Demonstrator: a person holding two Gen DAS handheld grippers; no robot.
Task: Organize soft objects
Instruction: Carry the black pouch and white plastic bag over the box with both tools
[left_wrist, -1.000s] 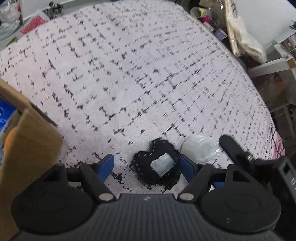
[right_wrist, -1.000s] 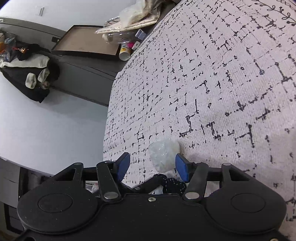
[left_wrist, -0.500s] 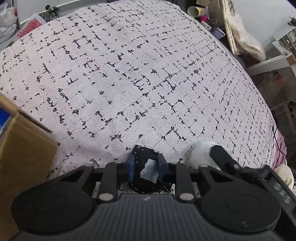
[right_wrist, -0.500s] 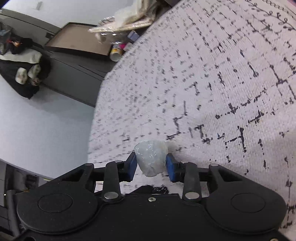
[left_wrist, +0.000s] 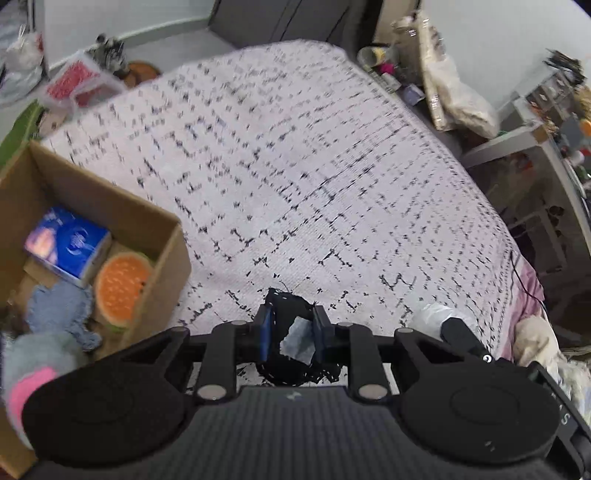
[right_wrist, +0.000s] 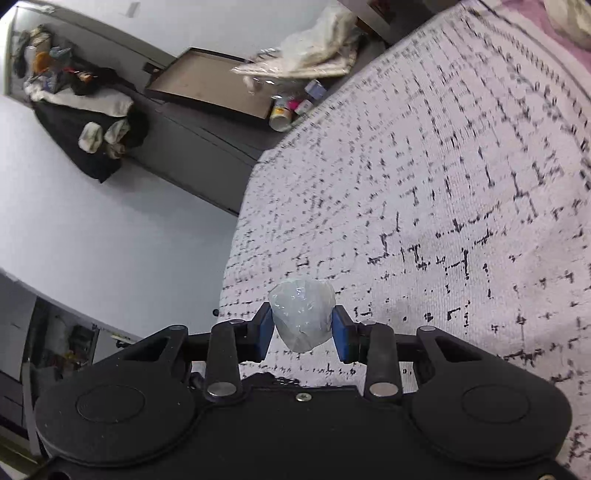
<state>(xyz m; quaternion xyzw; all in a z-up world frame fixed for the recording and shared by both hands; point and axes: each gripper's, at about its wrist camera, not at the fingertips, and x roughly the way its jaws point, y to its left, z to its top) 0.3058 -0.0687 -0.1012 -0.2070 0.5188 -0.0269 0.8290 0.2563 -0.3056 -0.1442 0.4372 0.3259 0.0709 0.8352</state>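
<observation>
My left gripper (left_wrist: 290, 334) is shut on a black soft pouch (left_wrist: 291, 306) with a pale label, held above the patterned white bedspread (left_wrist: 295, 166). My right gripper (right_wrist: 302, 326) is shut on a white crumpled soft bundle (right_wrist: 301, 315), lifted off the bedspread (right_wrist: 461, 184); that bundle also shows at the right of the left wrist view (left_wrist: 428, 319). A cardboard box (left_wrist: 162, 266) stands to the left and holds a blue packet (left_wrist: 68, 251), an orange round plush (left_wrist: 122, 286) and a blue-grey knit piece (left_wrist: 61, 308).
A grey and pink plush (left_wrist: 26, 373) lies at the box's near side. The bed edge drops to the floor (right_wrist: 110, 221) on the right gripper's left. Clutter, bags (left_wrist: 458, 96) and a shelf (left_wrist: 535, 147) stand beyond the bed's right side.
Both grippers closed on their objects, the left on the black pouch and the right on the white bundle, then lifted them. The left view pulled back, so the box interior now shows.
</observation>
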